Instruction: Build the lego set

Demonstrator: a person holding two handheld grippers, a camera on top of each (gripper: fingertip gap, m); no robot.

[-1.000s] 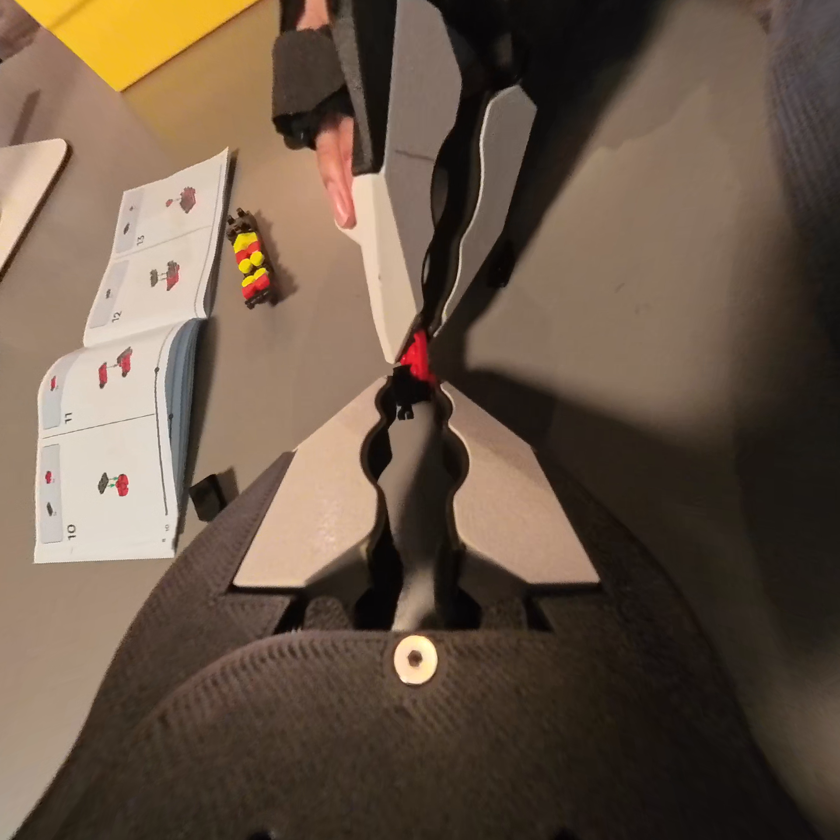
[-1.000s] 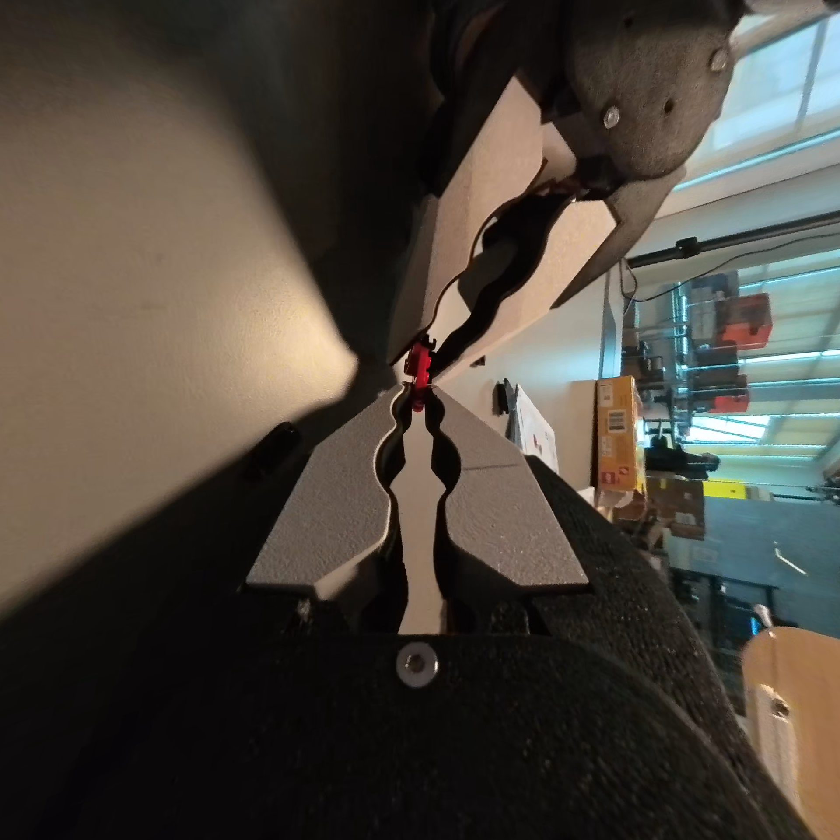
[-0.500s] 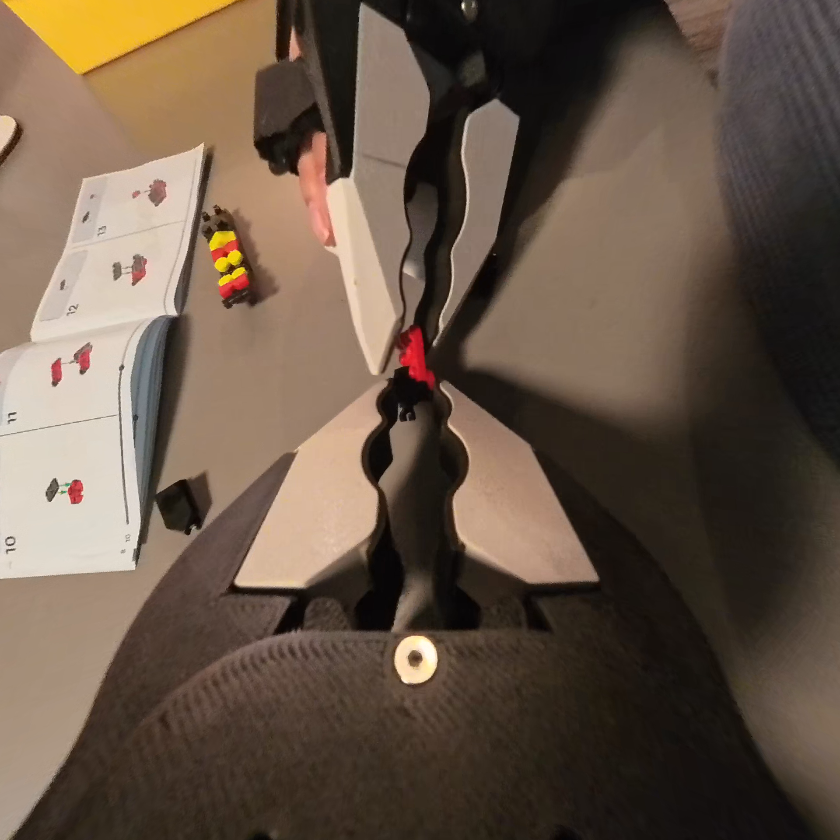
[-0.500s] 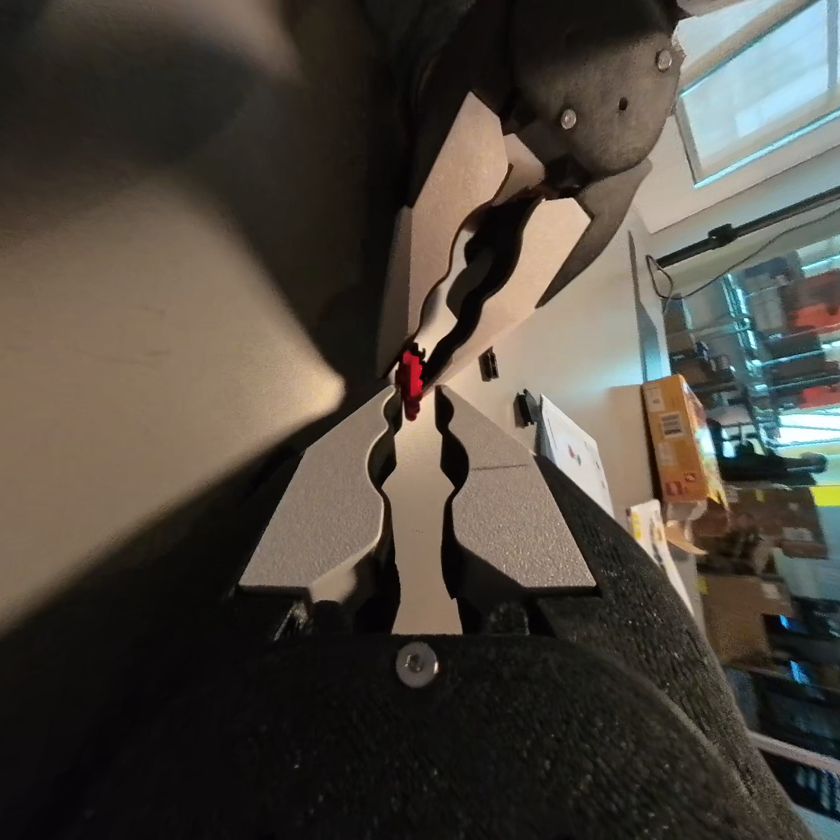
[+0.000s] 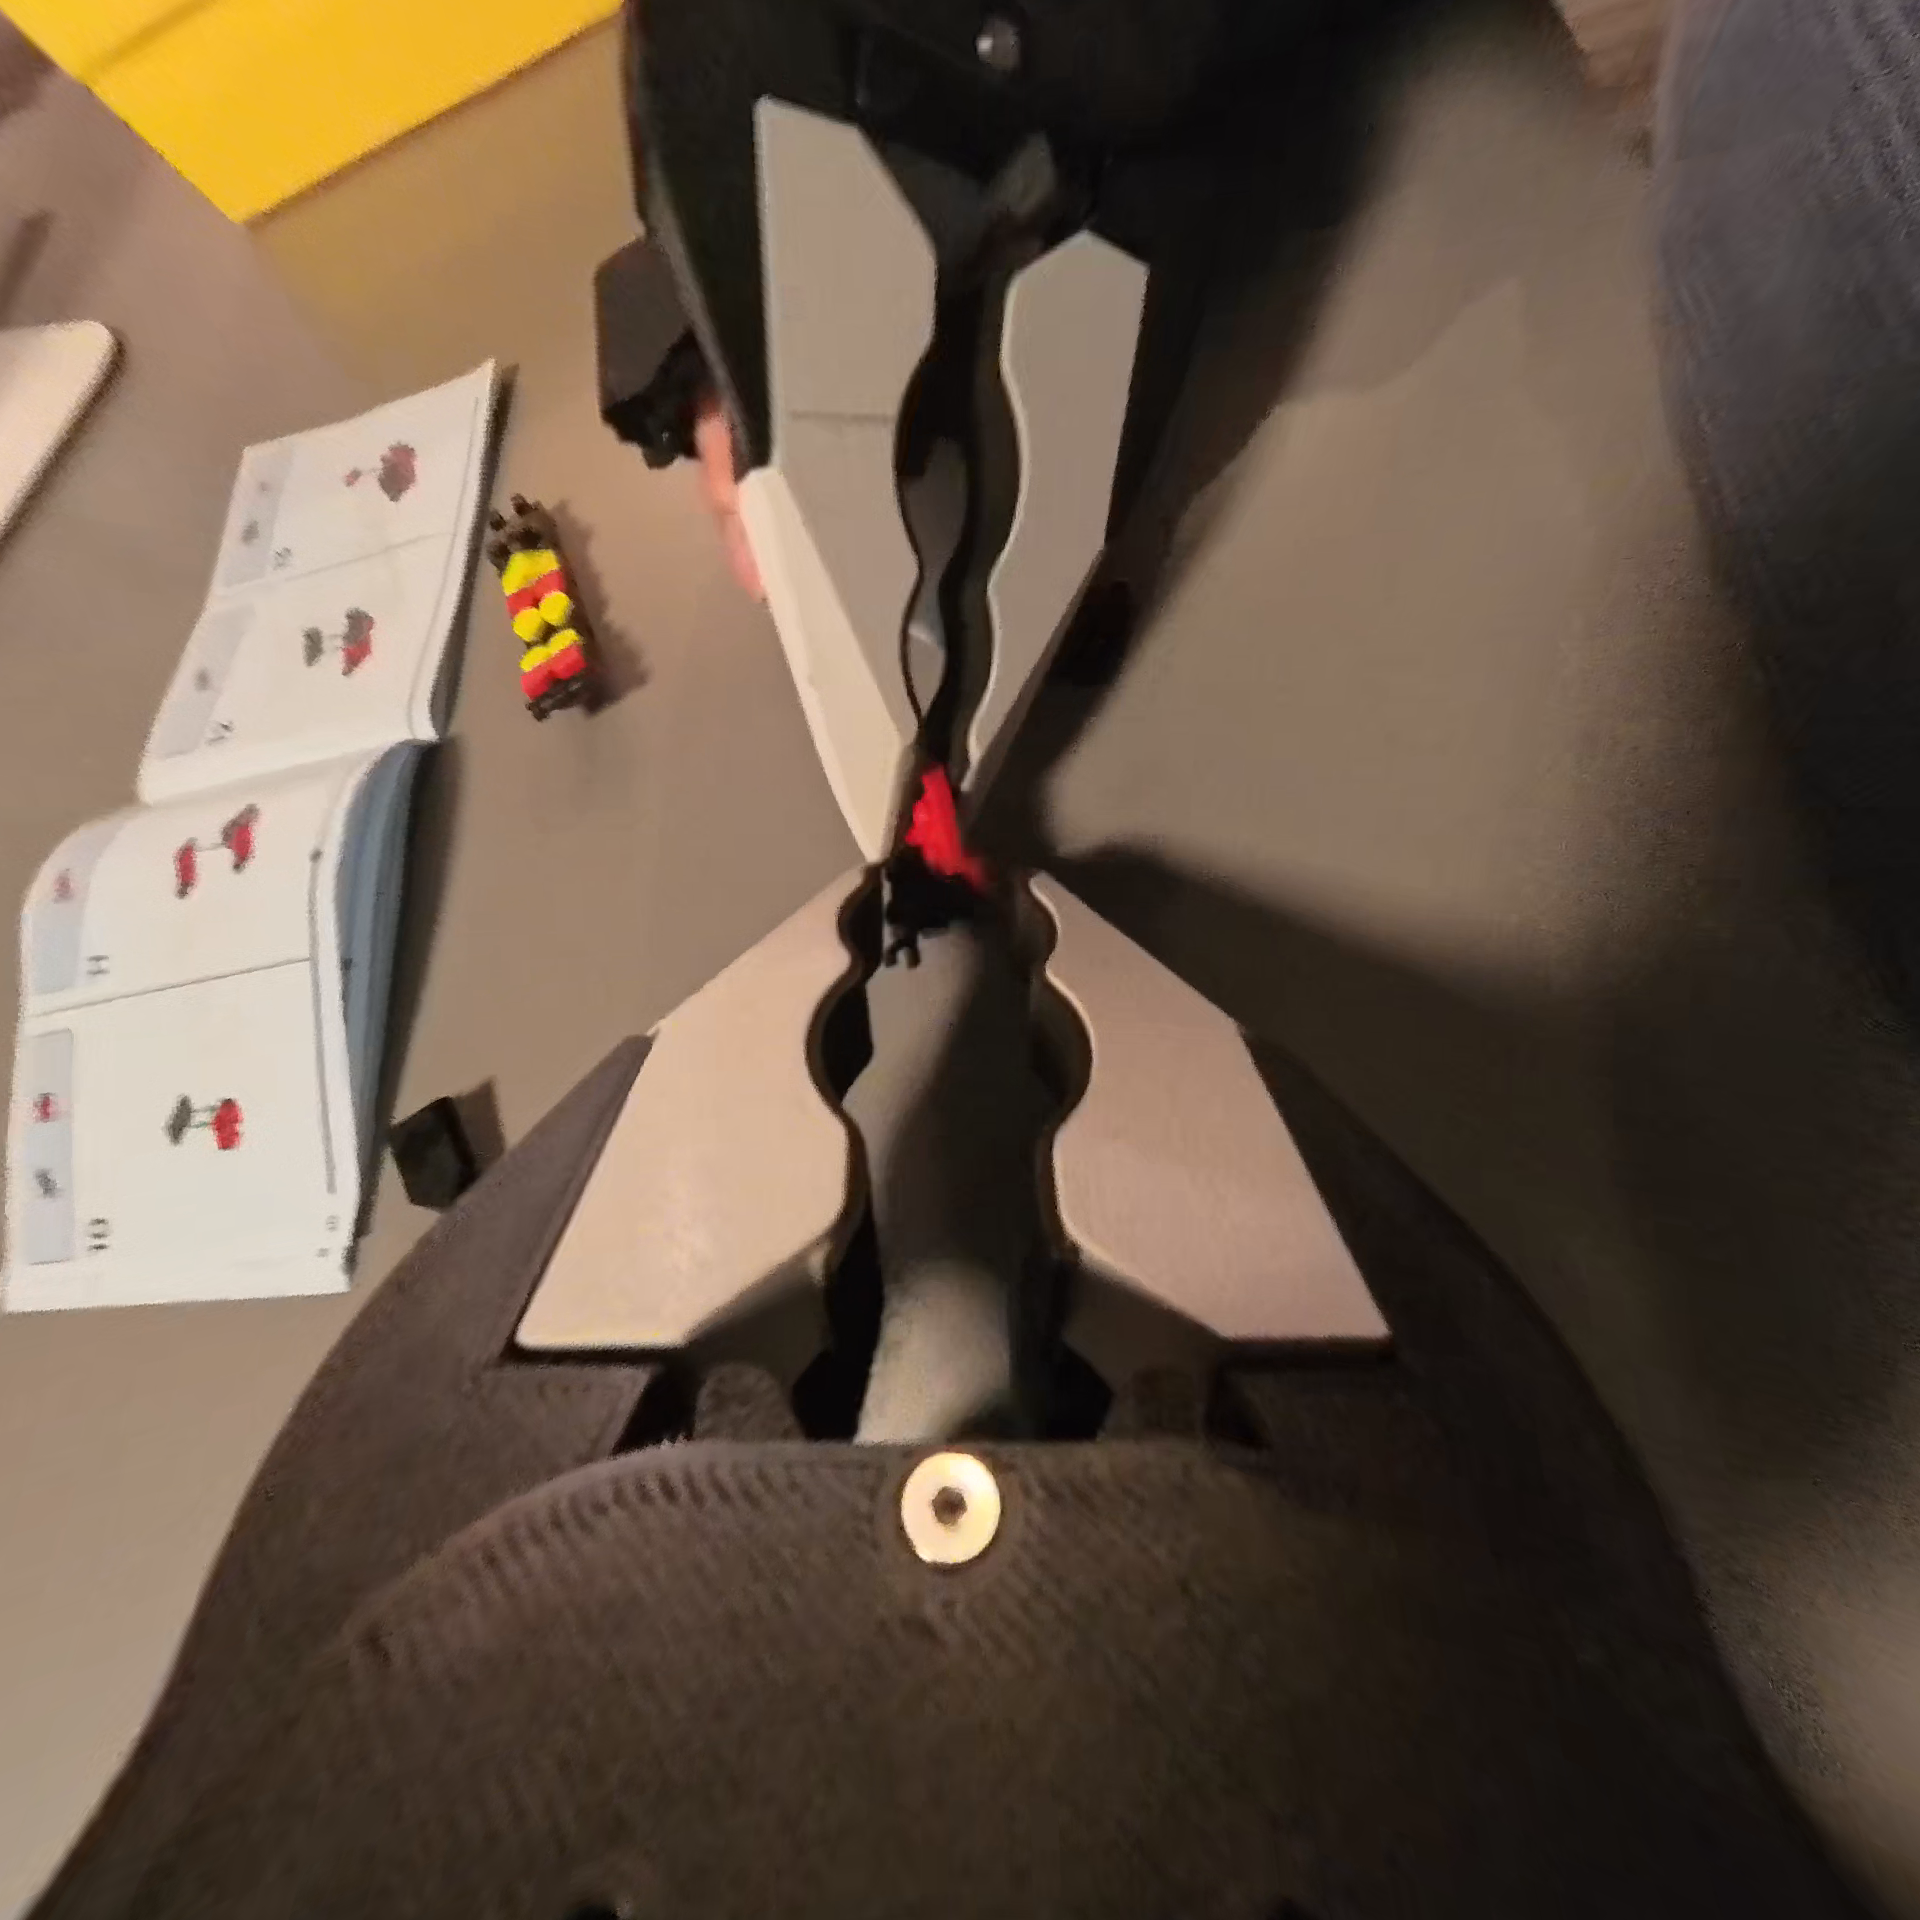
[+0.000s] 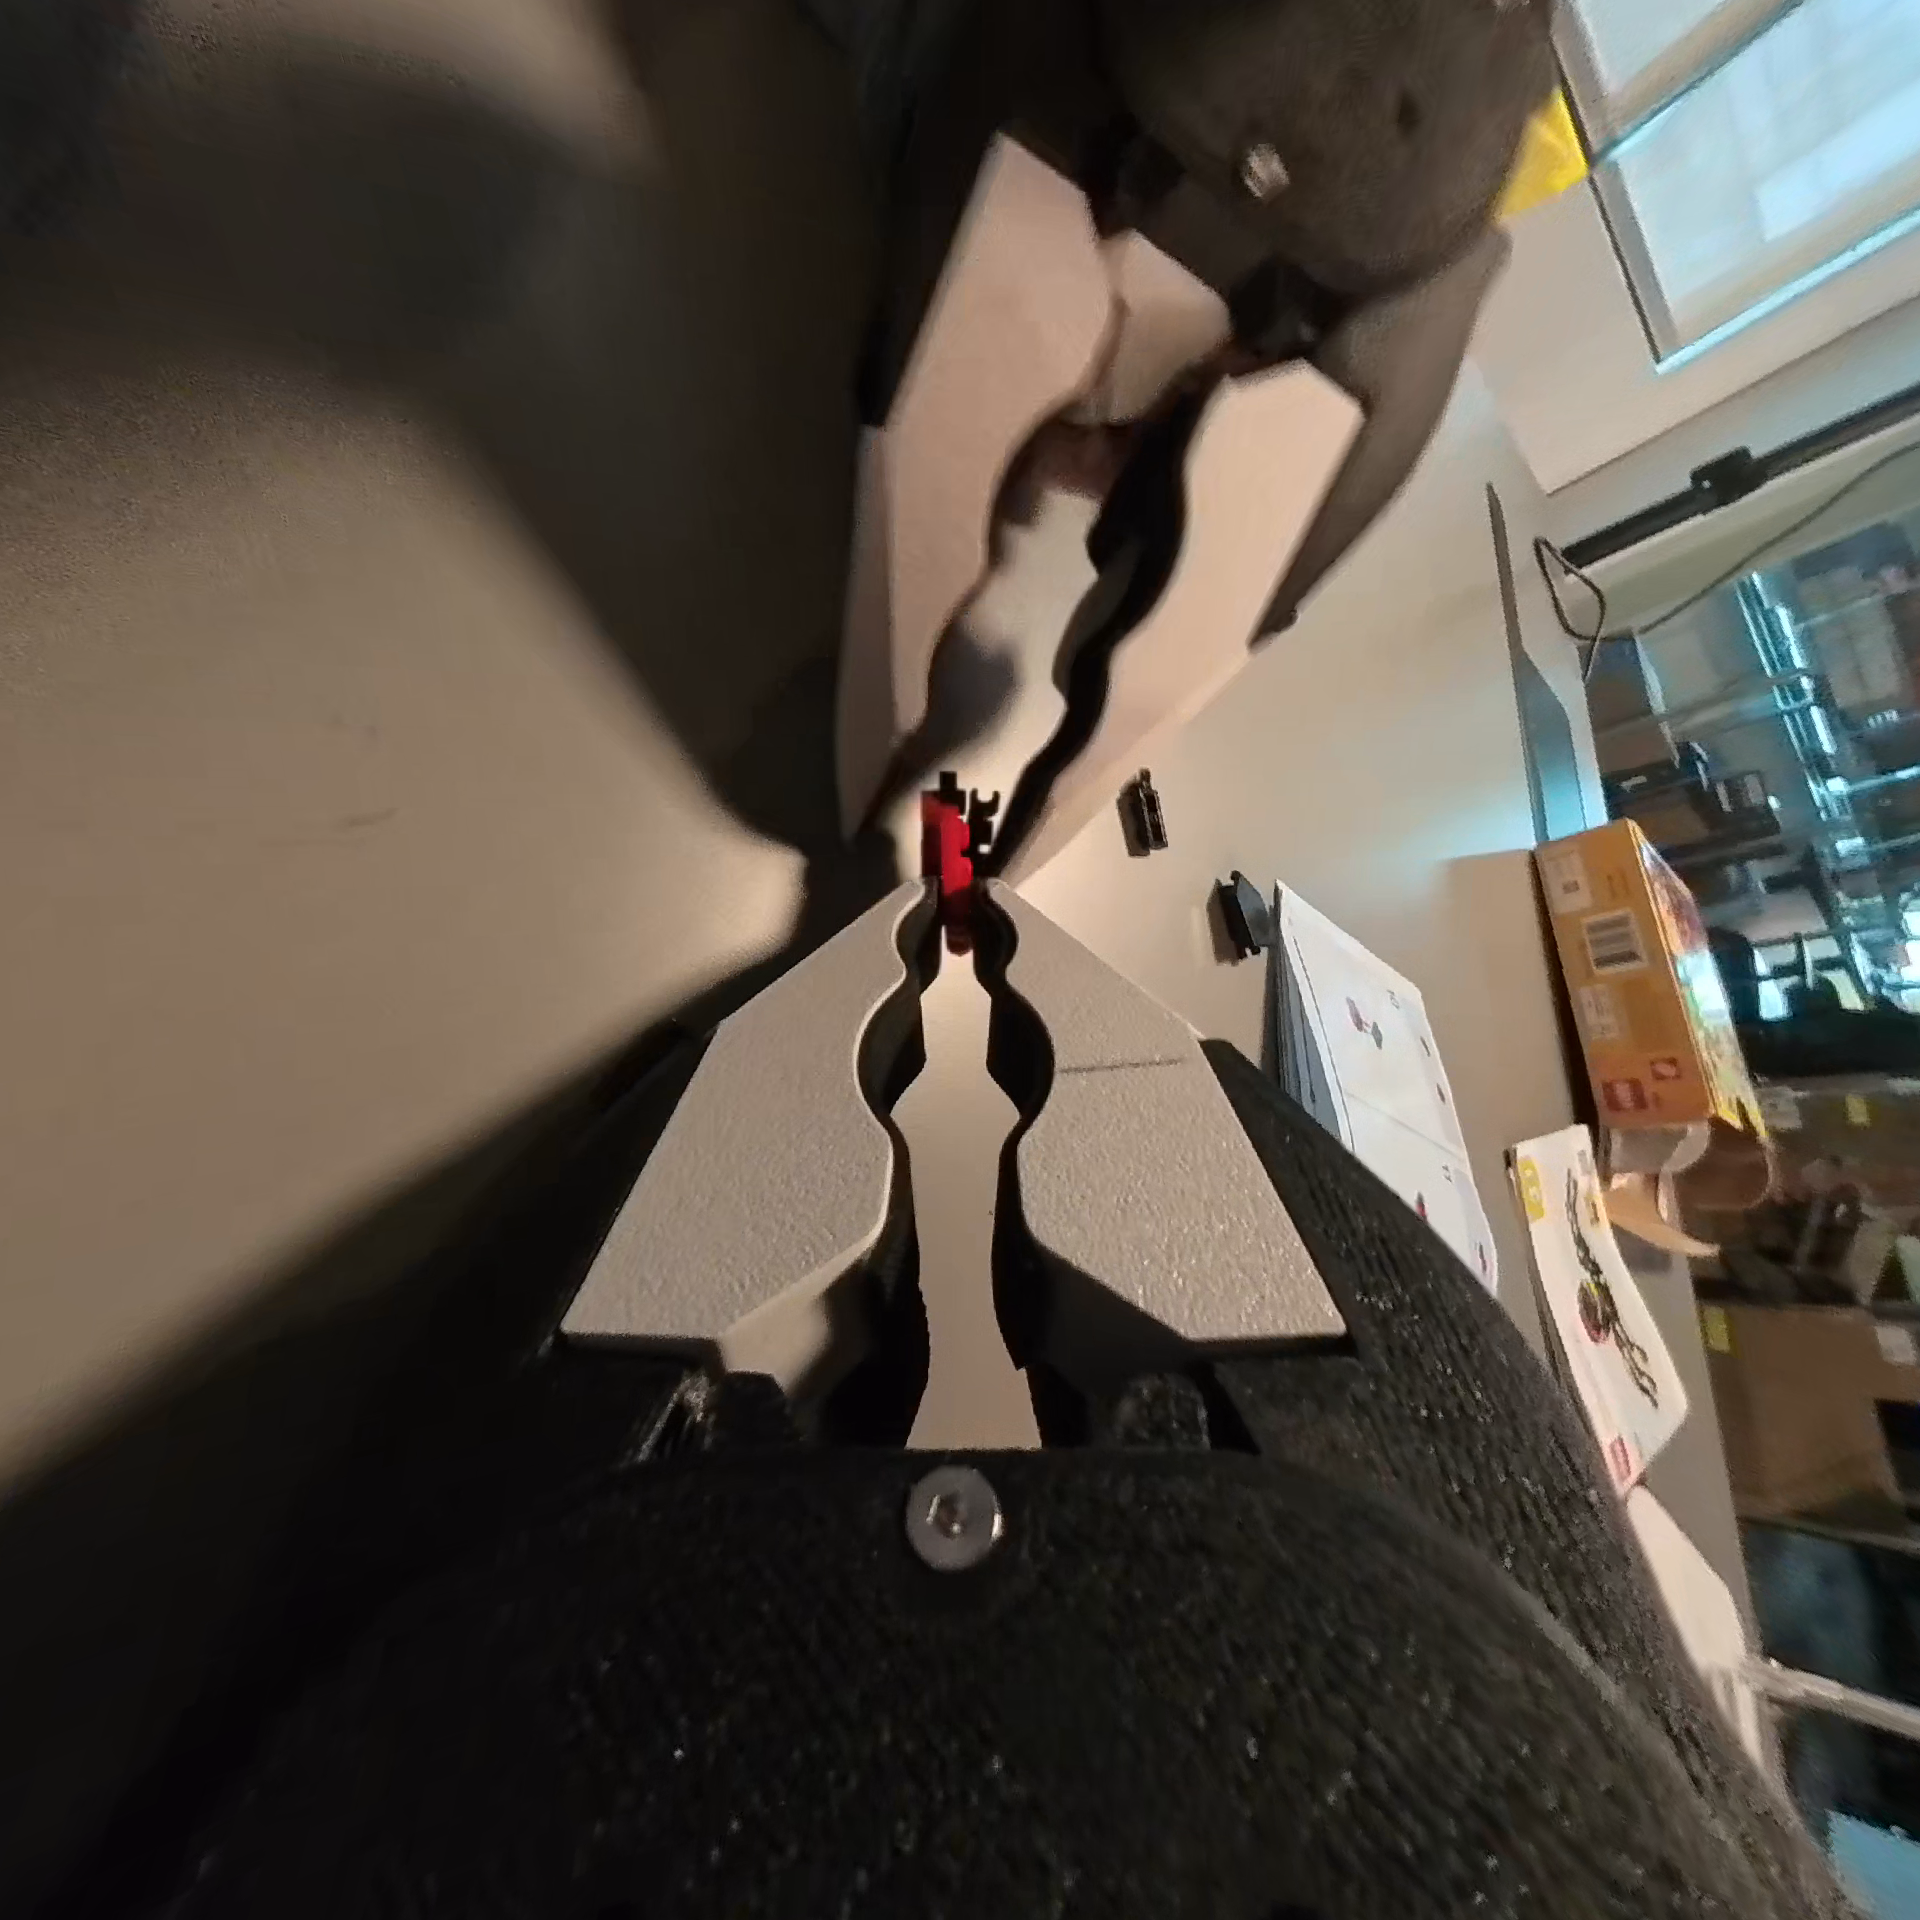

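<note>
The left tongs (image 5: 935, 899) reach forward over the grey counter (image 5: 675, 831), and their two tips are pinched in close on a small black piece (image 5: 914, 914) at the very end. The right tongs (image 6: 954, 894) come the other way, so the two pairs meet tip to tip above the counter. The right tongs are nearly closed too, and they hold a small red piece (image 6: 948, 857) between their tips. The red piece and the black piece touch each other right where the two pairs of tongs meet. In the left wrist view the right tongs point down from the top of the picture, tilted a little, and part of a hand (image 5: 727, 499) with a black wrap shows at their side. In the right wrist view the left tongs slant down from the top right. A little built part (image 5: 545, 623) in yellow, red and black lies flat on the counter, well apart from the tongs. Just beside it lies the open instruction booklet (image 5: 239, 935). A loose black brick (image 5: 431, 1148) sits near the corner of the booklet. A yellow sheet (image 5: 312, 83) lies at the far edge of the counter. An orange box (image 6: 1621, 997) stands beyond the booklet in the right wrist view.
</note>
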